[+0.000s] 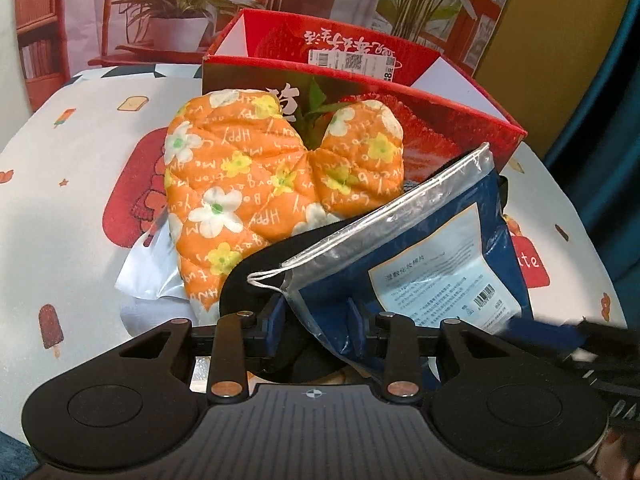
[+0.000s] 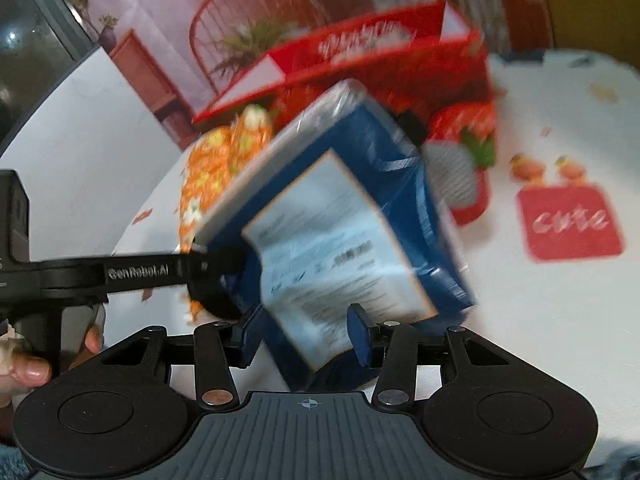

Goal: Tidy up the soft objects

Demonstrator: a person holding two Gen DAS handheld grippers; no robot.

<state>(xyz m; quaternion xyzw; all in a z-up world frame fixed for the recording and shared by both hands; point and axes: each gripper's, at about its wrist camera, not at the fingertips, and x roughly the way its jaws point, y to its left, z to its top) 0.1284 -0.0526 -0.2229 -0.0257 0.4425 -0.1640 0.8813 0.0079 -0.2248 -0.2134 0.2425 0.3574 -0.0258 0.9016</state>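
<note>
A blue plastic pack of cotton pads with a pale label is held up between both grippers. My left gripper is shut on its lower corner. My right gripper is shut on the same pack, which looks blurred in the right wrist view. An orange flowered oven mitt lies on the table in front of a red strawberry-print box. The mitt also shows in the right wrist view, left of the pack. A black soft item lies under the pack.
The open red box stands at the back of a round table with a white cartoon-print cloth. A clear plastic bag lies under the mitt. A backdrop with printed plants and chairs stands behind.
</note>
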